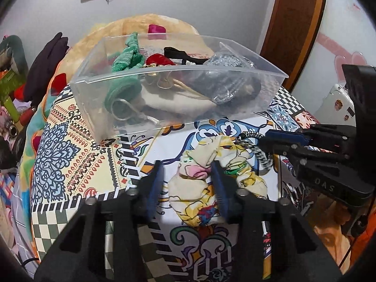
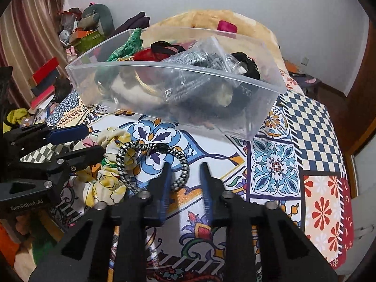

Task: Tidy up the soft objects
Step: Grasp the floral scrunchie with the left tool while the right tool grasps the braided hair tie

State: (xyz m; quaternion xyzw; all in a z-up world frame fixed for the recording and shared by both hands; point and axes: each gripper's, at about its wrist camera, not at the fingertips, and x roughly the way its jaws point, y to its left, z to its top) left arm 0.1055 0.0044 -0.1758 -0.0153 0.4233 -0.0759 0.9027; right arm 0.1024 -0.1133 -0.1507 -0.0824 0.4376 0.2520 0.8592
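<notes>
A floral cream scrunchie (image 1: 211,178) lies on the patterned bedspread in front of a clear plastic bin (image 1: 164,94). My left gripper (image 1: 188,171) is open, its fingers either side of the scrunchie's left half. A black-and-white braided hair tie (image 2: 159,162) lies partly on the scrunchie (image 2: 105,178). My right gripper (image 2: 184,171) is open, its left finger by the tie's right end; the tie (image 1: 256,152) is part hidden by that gripper (image 1: 270,141) in the left wrist view. The bin (image 2: 270,108) holds a green cloth (image 1: 124,58), a red item, black bands and a silvery pouch.
The bed's patterned cover (image 2: 305,127) stretches right. A cream pillow (image 1: 145,27) with a pink object lies behind the bin. Clutter, boxes and dark clothes (image 2: 77,37) stand along the left. A wooden door (image 1: 293,23) is at the right.
</notes>
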